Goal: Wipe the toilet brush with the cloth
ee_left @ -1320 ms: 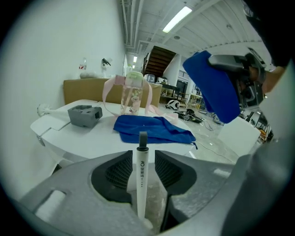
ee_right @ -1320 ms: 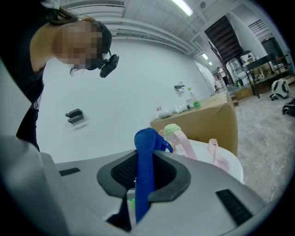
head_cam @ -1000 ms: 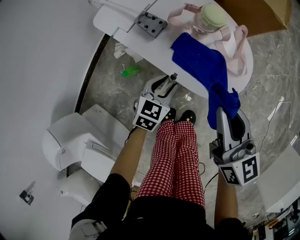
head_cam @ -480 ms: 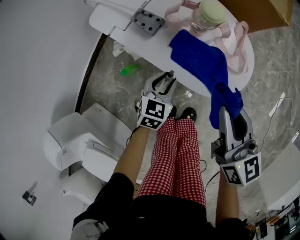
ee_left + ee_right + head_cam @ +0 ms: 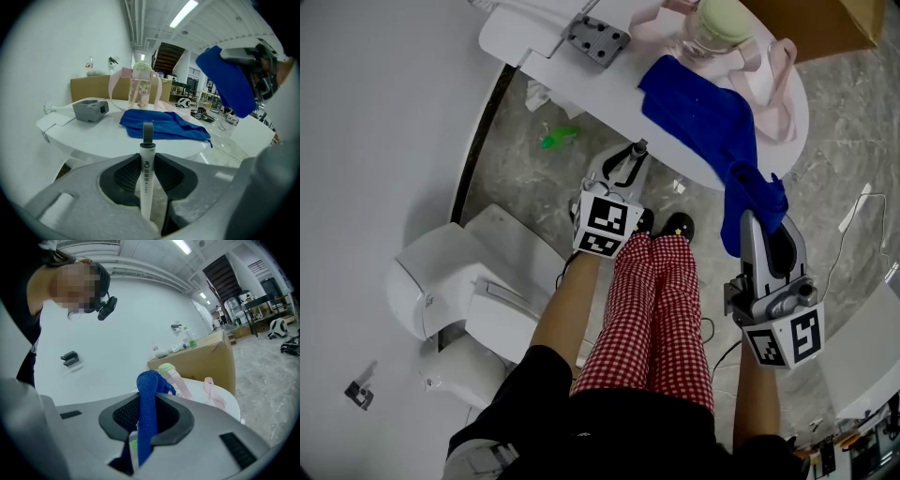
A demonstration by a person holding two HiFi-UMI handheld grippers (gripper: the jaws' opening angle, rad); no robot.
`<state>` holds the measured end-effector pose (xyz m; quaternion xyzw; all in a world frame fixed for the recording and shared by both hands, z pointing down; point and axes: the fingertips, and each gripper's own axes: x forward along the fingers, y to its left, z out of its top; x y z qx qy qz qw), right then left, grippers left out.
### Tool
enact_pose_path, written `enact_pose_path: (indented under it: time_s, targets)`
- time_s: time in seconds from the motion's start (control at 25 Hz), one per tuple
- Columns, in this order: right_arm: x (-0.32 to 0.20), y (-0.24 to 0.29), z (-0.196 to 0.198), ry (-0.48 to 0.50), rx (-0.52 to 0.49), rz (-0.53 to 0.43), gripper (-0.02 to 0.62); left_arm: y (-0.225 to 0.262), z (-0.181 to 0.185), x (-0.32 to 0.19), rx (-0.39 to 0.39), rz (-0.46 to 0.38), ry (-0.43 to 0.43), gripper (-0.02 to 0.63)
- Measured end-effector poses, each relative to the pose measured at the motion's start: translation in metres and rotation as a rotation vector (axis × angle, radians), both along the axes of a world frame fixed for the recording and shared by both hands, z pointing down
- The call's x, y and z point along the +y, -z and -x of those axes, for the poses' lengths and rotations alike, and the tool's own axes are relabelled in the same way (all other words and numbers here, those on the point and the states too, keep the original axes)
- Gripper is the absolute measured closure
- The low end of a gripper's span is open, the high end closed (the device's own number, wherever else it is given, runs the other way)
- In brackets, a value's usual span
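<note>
**Brush** [image 5: 146, 174]: white handle with a grey tip, gripped in the left gripper [image 5: 627, 167]. Its fingers [image 5: 123, 173] have just been closing and are clamped on the handle. The tip is seen just short of the desk [image 5: 628, 103] edge.

**Cloth** [image 5: 703, 108]: blue, spread on the desk and draped over its edge. The hanging end is pinched in the right gripper [image 5: 762, 225], whose fingers [image 5: 123, 414] are closed on it. Brush and cloth are apart.

**On the desk:** grey block [image 5: 598, 42]; bottle [image 5: 719, 28] with a pink strap [image 5: 780, 70], beside the cloth.

**Beyond the desk:** box [image 5: 825, 23].

**On the floor** [image 5: 516, 178]: green scrap [image 5: 561, 141], under the desk edge.
</note>
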<state>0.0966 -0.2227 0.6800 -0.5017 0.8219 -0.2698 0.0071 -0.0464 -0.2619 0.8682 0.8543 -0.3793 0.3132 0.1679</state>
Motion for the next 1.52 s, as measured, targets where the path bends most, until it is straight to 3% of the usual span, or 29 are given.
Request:
enact_pose_path:
  time_s: [0.36,1.52]
  targets:
    - [0.005,0.003,0.004,0.002,-0.003,-0.010,0.532,0.008,0.007,0.019,-0.015,-0.016,-0.036,0.512]
    - [0.026,0.024,0.029,0.072,-0.001,-0.065,0.532,0.073,0.045,0.062,-0.013,-0.093,-0.009,0.514]
